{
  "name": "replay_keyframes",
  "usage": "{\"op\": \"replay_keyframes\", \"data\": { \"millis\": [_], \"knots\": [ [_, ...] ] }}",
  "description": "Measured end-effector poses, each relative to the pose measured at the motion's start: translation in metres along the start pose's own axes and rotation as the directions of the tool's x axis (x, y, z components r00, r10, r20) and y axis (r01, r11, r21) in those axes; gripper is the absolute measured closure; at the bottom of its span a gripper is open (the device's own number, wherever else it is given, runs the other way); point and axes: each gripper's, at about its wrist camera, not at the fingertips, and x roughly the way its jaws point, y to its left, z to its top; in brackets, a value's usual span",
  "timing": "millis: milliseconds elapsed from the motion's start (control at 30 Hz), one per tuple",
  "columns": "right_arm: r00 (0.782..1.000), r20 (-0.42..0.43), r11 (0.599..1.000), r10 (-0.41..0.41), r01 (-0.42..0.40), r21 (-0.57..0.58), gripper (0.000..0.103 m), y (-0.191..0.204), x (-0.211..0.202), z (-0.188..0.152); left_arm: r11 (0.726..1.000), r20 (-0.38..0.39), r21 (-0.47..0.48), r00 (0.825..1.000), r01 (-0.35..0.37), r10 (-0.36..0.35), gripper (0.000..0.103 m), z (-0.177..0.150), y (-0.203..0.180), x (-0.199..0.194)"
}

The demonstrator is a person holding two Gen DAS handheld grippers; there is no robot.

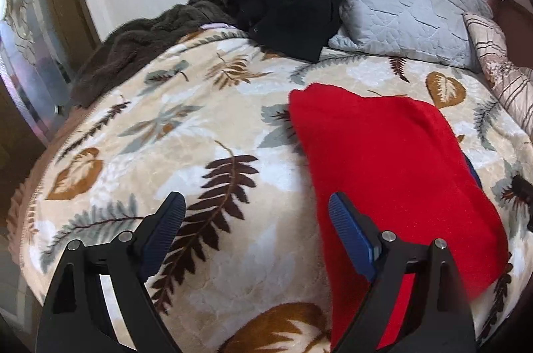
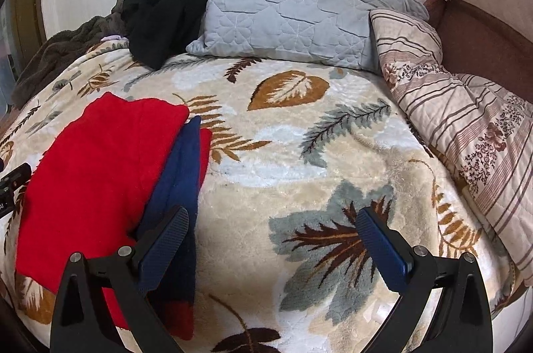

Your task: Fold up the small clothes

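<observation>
Red garment (image 1: 393, 173) lies folded on the leaf-print blanket (image 1: 206, 126) near the bed's front edge, a blue part (image 2: 180, 173) showing along its right side. Left claw (image 1: 256, 233) is spread wide and empty over the garment's left edge; right claw (image 2: 271, 239) gapes wide, empty, beside the blue part.

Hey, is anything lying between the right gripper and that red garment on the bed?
Nothing visible blocks it. The right gripper hangs open over the leaf-print blanket, and the red garment, with its navy part, lies directly beside the gripper's left finger. Only bare blanket lies around it.
</observation>
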Motion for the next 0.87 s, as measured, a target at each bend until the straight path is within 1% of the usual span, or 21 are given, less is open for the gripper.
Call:
{"op": "replay_keyframes", "data": {
  "millis": [67,167,267,333,433,567,733,867],
  "knots": [
    [1.000,0.010,1.000,0.002,-0.002,-0.003,0.001,-0.001,-0.003,0.001,1.000,-0.003,0.007,1.000,-0.008,0.008,0.014,-0.002,-0.004,-0.008],
    [1.000,0.019,1.000,0.019,-0.019,0.014,0.001,-0.007,-0.011,0.000,1.000,-0.013,0.021,1.000,0.012,-0.012,0.014,-0.008,-0.008,-0.022],
    [1.000,0.019,1.000,0.011,-0.011,0.025,0.001,-0.012,-0.021,-0.006,0.998,-0.038,0.039,0.998,0.058,-0.056,0.014,-0.021,-0.012,-0.035],
    [1.000,0.003,0.998,0.028,-0.028,0.060,0.001,-0.019,-0.027,-0.015,0.994,-0.066,0.051,0.994,0.092,-0.089,0.014,-0.030,-0.016,-0.041],
    [0.999,-0.013,0.994,0.048,-0.047,0.095,0.001,-0.025,-0.035,-0.025,0.990,-0.050,0.052,0.991,0.130,-0.128,0.014,-0.038,-0.021,-0.054],
    [0.999,-0.015,0.996,0.029,-0.028,0.090,0.001,-0.029,-0.049,-0.033,0.985,-0.045,0.053,0.986,0.164,-0.162,0.014,-0.043,-0.027,-0.068],
    [0.999,-0.031,0.998,0.015,-0.013,0.064,0.001,-0.030,-0.059,-0.039,0.984,-0.049,0.036,0.984,0.173,-0.171,0.014,-0.047,-0.026,-0.077],
    [1.000,-0.025,1.000,-0.004,0.005,0.027,0.001,-0.029,-0.067,-0.042,0.986,-0.048,0.029,0.985,0.166,-0.165,0.014,-0.051,-0.025,-0.082]
  ]
}}
